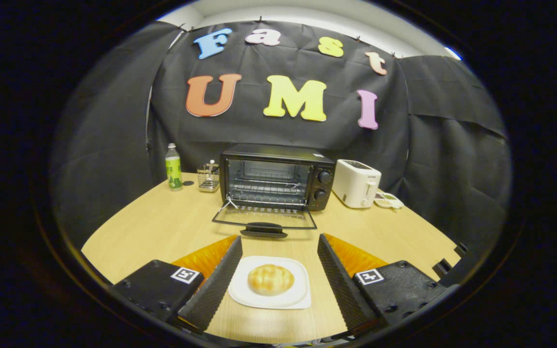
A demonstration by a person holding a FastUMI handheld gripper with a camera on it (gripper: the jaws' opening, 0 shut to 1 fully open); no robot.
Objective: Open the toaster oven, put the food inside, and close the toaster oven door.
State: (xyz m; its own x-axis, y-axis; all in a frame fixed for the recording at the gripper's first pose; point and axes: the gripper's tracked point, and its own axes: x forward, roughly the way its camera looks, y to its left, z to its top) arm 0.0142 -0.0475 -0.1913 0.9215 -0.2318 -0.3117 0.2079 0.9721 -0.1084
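Wide-open claw straddles one plate bearing one bun — gripping nothing — one toaster oven beyond, door down.

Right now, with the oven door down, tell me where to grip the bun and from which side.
Grip the bun across its rounded flanks, coming down from above. It sits domed in the middle of the white plate, between the open gripper fingers, and the plate's raised rim would likely block a low approach. The toaster oven stands open beyond.
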